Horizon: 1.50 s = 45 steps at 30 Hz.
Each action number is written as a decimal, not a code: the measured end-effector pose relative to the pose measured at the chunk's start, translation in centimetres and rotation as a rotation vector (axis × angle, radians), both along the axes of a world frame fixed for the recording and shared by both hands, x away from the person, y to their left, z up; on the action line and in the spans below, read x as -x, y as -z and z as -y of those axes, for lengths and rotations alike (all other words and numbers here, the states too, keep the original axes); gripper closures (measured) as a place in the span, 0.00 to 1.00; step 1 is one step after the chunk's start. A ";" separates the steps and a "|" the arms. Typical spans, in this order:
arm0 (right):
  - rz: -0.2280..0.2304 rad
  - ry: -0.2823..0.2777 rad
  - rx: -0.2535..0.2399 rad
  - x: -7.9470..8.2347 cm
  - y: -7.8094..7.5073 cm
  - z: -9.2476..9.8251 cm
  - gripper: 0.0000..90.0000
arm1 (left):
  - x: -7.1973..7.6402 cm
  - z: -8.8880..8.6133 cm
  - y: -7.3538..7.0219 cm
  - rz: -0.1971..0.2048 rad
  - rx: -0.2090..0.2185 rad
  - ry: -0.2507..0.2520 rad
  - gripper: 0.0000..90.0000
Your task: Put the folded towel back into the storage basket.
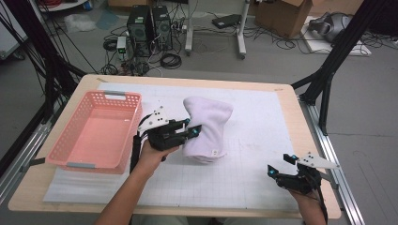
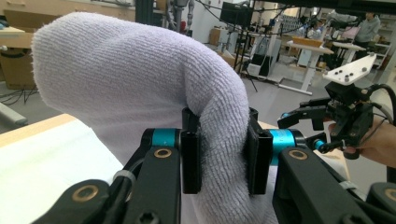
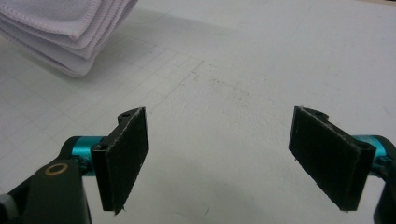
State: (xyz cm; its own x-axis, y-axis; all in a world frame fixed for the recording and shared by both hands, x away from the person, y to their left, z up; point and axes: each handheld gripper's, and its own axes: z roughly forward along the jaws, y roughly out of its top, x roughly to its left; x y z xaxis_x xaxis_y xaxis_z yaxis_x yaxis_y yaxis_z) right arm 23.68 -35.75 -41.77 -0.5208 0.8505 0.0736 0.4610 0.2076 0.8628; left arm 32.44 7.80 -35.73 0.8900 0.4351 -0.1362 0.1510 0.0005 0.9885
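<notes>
My left tool (image 1: pixel 193 131) is clamped on a thick fold of the white terry-cloth towel (image 1: pixel 206 129), pads squeezing a bunched ridge of cloth between them; the towel is lifted and humped over the white gridded mat (image 1: pixel 263 140) on the wooden surface (image 1: pixel 291 98), its folded lower edges hanging down near the mat, just right of the pink perforated plastic basket (image 1: pixel 96 133). My right tool (image 3: pixel 219 154) sits low at the near right corner, jaws spread wide with nothing between them, well apart from the towel. Risks as I judge them: the grip is on one bunch only, so the stacked layers could slide apart and the fold fall open as I carry it; the hanging end could drag on the mat or catch the basket rim and tip the light basket; terry could creep out of the pads if I swing fast. The right tool is too far off to catch a slip. Count: one towel, one basket, one mat, two tools.
</notes>
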 end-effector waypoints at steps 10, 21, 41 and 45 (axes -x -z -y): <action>0.004 0.000 -0.001 -0.1 -0.1 0.0 0.21 | 0.2 -2.2 -1.0 0.012 0.023 -0.017 0.81; 0.004 0.001 -0.002 -0.1 -0.1 -0.1 0.21 | 0.6 -5.0 -2.1 0.021 0.043 -0.038 0.81; 0.007 0.004 -0.001 -0.2 -0.1 -0.3 0.21 | 1.2 -11.1 -4.6 0.038 0.070 -0.109 0.81; 0.009 0.006 0.001 -0.3 -0.2 -0.3 0.21 | 1.4 -12.1 -5.0 0.040 0.074 -0.121 0.81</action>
State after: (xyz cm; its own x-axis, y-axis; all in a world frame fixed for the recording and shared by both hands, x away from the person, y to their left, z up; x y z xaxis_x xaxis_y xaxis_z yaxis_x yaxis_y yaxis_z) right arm 23.95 -35.48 -41.61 -0.5165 0.8536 0.0680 0.4542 0.2058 0.8668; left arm 31.08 19.85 -30.77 0.8368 0.5301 -0.1369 0.1057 0.0891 0.9904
